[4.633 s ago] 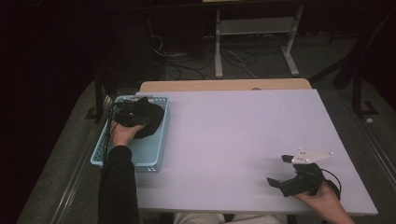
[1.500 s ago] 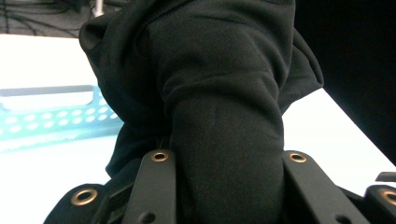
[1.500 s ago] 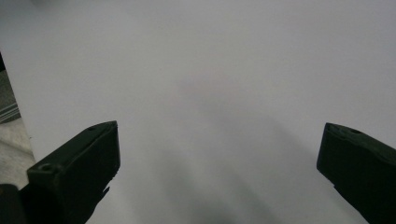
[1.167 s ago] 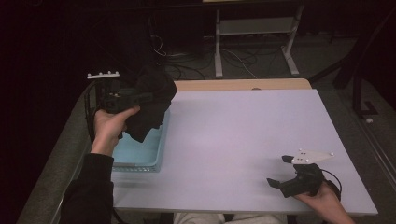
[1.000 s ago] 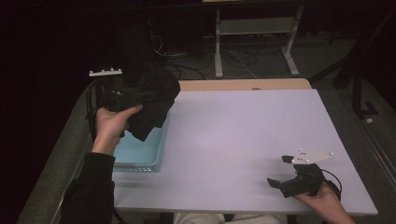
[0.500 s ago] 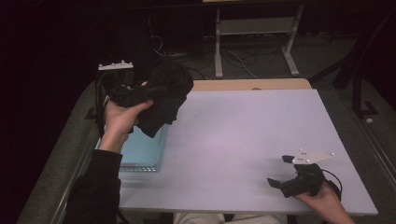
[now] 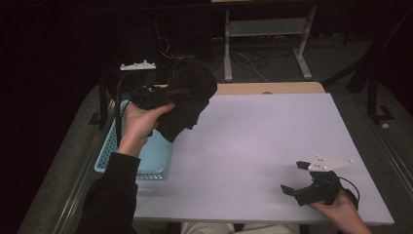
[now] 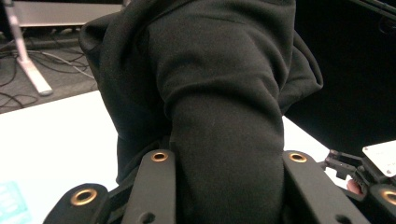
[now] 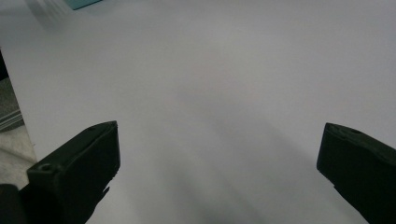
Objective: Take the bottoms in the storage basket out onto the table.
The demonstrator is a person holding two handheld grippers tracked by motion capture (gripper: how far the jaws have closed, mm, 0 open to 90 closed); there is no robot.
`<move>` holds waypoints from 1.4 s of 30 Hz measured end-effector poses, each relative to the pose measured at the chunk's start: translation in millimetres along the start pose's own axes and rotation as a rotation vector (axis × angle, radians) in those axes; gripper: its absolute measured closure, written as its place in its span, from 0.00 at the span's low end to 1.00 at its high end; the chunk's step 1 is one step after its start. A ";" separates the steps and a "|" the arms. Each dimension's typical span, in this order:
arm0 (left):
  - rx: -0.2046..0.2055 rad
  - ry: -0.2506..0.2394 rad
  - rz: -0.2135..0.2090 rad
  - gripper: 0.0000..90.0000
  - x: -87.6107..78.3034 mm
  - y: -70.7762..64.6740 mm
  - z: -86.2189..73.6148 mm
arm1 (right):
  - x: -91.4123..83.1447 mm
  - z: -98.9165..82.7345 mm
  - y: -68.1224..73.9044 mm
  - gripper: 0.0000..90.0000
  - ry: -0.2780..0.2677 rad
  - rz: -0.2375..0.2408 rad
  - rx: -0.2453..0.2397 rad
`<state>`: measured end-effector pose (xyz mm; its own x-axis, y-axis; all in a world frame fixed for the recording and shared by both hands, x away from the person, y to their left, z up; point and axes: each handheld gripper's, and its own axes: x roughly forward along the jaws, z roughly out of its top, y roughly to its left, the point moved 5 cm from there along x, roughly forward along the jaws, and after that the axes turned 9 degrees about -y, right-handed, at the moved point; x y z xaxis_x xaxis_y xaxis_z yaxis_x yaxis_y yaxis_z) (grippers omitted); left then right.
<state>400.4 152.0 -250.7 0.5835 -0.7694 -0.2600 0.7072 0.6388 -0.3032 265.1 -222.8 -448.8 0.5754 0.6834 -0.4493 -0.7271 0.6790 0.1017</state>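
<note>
1. Garment: crumpled black cloth (image 7: 187, 105) hangs clamped in the left gripper (image 7: 168, 95), lifted clear of the light-blue plastic basket (image 7: 148, 163) at nine o'clock.
2. Remaining, I judge: laying it on the white bench (image 7: 263, 136); right gripper (image 7: 298, 179) waits wide at five o'clock.

I am working in what looks like a lab or recording room, not a home. I sit at a plain white table (image 7: 263, 141) with a bare wooden board (image 7: 272, 88) butted against its far edge. The surroundings are kept dark, and the floor is grey carpet (image 7: 336, 61). Loose cables (image 7: 243, 61) trail across it behind the table, beside the legs of a white metal rack (image 7: 265, 29). A black stand (image 7: 377, 92) rises at the right, and a light blue plastic basket (image 7: 148, 161) sits at my left.
</note>
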 end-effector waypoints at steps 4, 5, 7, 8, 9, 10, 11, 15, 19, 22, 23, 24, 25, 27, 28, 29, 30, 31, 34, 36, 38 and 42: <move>0.004 0.006 -0.019 0.77 11.4 -5.3 -2.0 | -2.4 0.2 -0.7 0.00 -0.005 -0.004 0.002; 0.002 0.007 -0.022 0.77 14.5 -6.7 -2.8 | -3.1 0.2 -0.9 0.00 -0.008 -0.005 0.002; 0.003 0.012 -0.036 0.77 20.8 -9.5 -4.2 | -5.1 0.5 -1.5 0.00 -0.013 -0.008 0.007; 0.005 0.013 -0.040 0.77 23.8 -10.9 -4.7 | -6.3 0.6 -2.2 0.00 -0.016 -0.009 0.008; 0.004 0.013 -0.046 0.77 26.9 -12.4 -5.1 | -7.2 0.6 -2.8 0.00 -0.019 -0.012 0.011; 0.003 0.013 -0.052 0.77 29.9 -14.1 -5.5 | -8.3 0.6 -3.7 0.00 -0.021 -0.013 0.010; 0.003 0.014 -0.059 0.77 32.8 -15.7 -5.9 | -9.2 0.6 -4.3 0.00 -0.025 -0.015 0.014; 0.005 0.022 -0.076 0.77 44.3 -21.8 -7.7 | -11.8 1.3 -5.8 0.00 -0.039 -0.018 0.023; 0.015 0.038 -0.090 0.77 55.9 -27.6 -11.3 | -13.4 1.4 -6.6 0.00 -0.044 -0.020 0.026; 0.017 0.048 -0.101 0.77 64.7 -31.6 -14.9 | -15.6 2.0 -7.9 0.00 -0.052 -0.026 0.029; 0.022 0.055 -0.105 0.77 67.5 -32.4 -16.4 | -16.4 2.0 -8.4 0.00 -0.054 -0.029 0.030; 0.021 0.059 -0.107 0.77 70.4 -33.1 -18.0 | -17.1 2.0 -8.9 0.00 -0.056 -0.029 0.031; 0.021 0.063 -0.111 0.77 73.2 -33.7 -19.7 | -17.7 2.0 -9.2 0.00 -0.058 -0.031 0.032; 0.024 0.073 -0.117 0.77 78.5 -34.6 -22.9 | -18.8 1.9 -9.9 0.00 -0.060 -0.035 0.034; 0.024 0.077 -0.118 0.77 81.0 -35.2 -24.6 | -19.1 1.9 -10.2 0.00 -0.063 -0.035 0.034; 0.024 0.082 -0.119 0.77 83.4 -35.6 -26.2 | -19.3 1.8 -10.8 0.00 -0.064 -0.037 0.032; 0.026 0.087 -0.120 0.77 85.8 -35.8 -27.7 | -19.4 1.7 -11.0 0.00 -0.063 -0.038 0.034; 0.026 0.090 -0.123 0.77 88.2 -36.1 -29.1 | -19.5 1.5 -11.2 0.00 -0.062 -0.039 0.037; 0.025 0.099 -0.127 0.77 94.9 -36.6 -33.6 | -19.7 1.3 -11.3 0.00 -0.063 -0.039 0.039; 0.024 0.106 -0.131 0.77 99.6 -37.2 -37.3 | -19.9 1.2 -11.2 0.00 -0.063 -0.040 0.041; 0.026 0.117 -0.134 0.77 104.2 -38.0 -41.5 | -20.0 1.2 -11.3 0.00 -0.064 -0.040 0.041; 0.028 0.131 -0.150 0.77 111.5 -39.3 -50.0 | -20.2 1.1 -11.3 0.00 -0.065 -0.040 0.043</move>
<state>417.7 41.4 -313.5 0.4152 -0.8470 -0.3319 0.7939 0.5155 -0.3226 262.1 -243.9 -439.9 0.6275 0.6708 -0.3954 -0.6874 0.7157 0.1232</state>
